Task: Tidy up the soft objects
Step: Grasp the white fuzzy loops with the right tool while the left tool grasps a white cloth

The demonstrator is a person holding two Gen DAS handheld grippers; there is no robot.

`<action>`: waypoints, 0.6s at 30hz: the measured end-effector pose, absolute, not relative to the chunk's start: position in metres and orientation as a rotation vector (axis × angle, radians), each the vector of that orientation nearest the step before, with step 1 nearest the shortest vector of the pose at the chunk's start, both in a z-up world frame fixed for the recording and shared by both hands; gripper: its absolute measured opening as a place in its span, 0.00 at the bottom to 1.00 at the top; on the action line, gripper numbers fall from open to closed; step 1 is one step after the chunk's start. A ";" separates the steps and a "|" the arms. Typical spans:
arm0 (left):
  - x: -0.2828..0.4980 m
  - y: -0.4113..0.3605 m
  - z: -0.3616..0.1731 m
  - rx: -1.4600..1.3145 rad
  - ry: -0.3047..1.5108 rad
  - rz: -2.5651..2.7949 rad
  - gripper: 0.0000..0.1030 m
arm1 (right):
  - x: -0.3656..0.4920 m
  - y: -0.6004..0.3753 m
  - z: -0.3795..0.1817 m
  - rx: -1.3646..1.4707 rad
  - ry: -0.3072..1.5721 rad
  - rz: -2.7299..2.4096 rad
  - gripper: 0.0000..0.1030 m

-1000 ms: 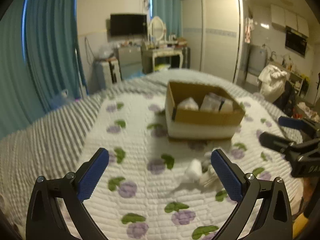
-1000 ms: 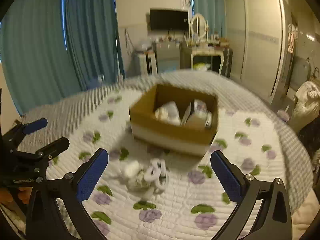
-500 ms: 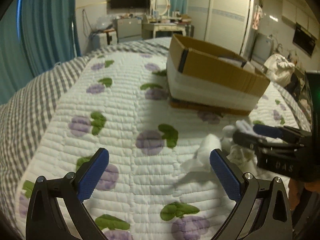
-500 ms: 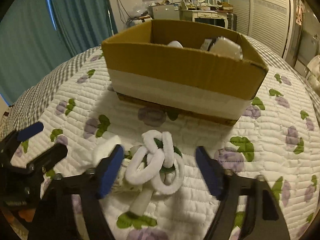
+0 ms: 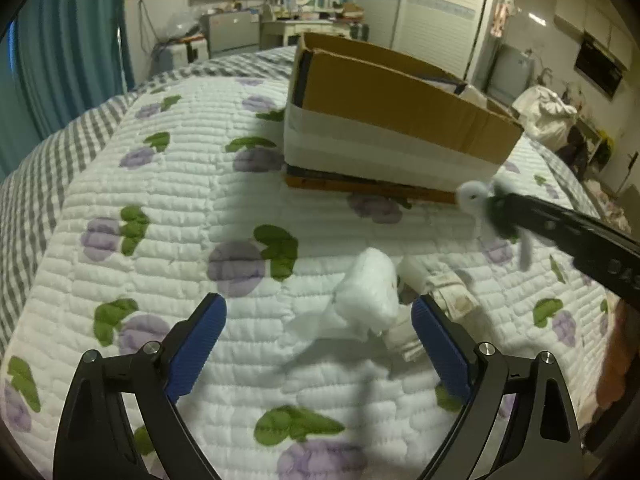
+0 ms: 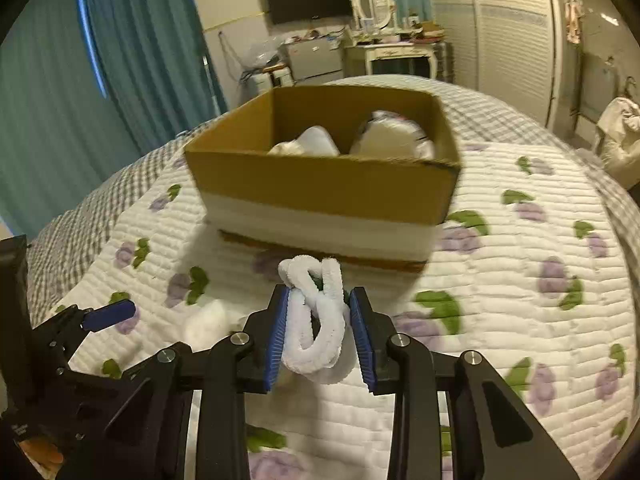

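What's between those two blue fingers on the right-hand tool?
In the right wrist view, the right gripper pinches a white fuzzy looped cord; behind it sits the brown cardboard box.

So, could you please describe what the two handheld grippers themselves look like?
Both look alike. The left gripper and right gripper have matte black angular frames with triangular cut-outs and silver round bolt heads at the pivots. Each finger ends in a ribbed, blue rectangular pad. Seen from the left wrist view, the right one's black side carries pale lettering, too blurred to read. No cables or sleeves show.
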State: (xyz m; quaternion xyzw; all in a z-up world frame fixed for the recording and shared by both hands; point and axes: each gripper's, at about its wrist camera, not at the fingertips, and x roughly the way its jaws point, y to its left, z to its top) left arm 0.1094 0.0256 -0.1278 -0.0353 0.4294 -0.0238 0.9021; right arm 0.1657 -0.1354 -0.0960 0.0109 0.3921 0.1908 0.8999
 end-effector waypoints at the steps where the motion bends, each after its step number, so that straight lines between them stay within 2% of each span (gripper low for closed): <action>1: 0.112 0.025 -0.129 -0.072 0.892 -0.047 0.87 | 0.166 -0.138 -0.096 0.022 0.809 0.388 0.30; 2: 0.116 0.024 -0.131 -0.073 0.899 -0.048 0.77 | 0.166 -0.140 -0.096 0.023 0.808 0.381 0.30; 6: 0.128 0.019 -0.144 -0.085 0.944 -0.087 0.72 | 0.169 -0.143 -0.099 0.031 0.813 0.376 0.30; 8: 0.130 0.015 -0.149 -0.075 0.963 -0.115 0.60 | 0.171 -0.142 -0.101 0.024 0.817 0.376 0.30; 10: 0.130 0.012 -0.151 -0.064 0.972 -0.135 0.55 | 0.171 -0.142 -0.104 0.022 0.819 0.376 0.30; 14: 0.126 0.010 -0.146 -0.067 0.961 -0.181 0.31 | 0.170 -0.143 -0.106 0.028 0.822 0.377 0.30; 18: 0.119 0.009 -0.138 -0.048 0.949 -0.176 0.31 | 0.167 -0.145 -0.102 0.034 0.812 0.384 0.30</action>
